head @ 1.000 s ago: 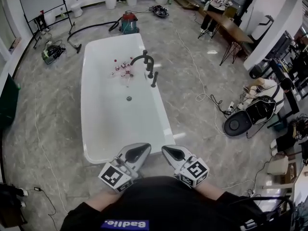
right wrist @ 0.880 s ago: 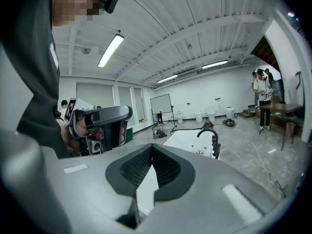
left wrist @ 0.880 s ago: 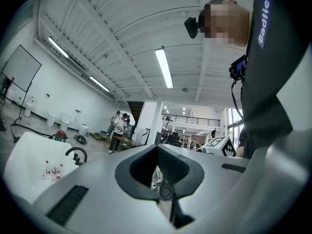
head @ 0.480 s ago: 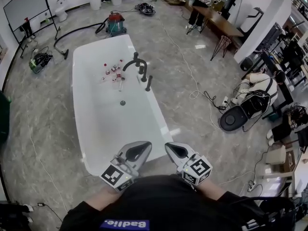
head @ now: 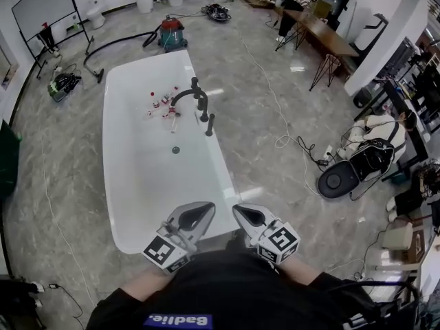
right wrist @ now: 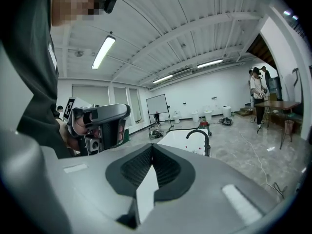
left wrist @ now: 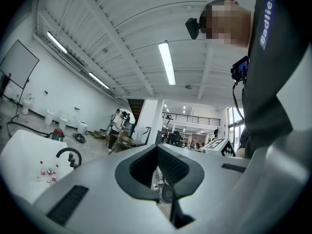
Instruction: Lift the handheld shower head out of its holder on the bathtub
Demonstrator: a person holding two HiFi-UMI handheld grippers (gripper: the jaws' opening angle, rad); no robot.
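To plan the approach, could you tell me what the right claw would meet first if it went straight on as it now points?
Probably the white bathtub, around its near end. Nothing shows in between, though depth is hard to judge.
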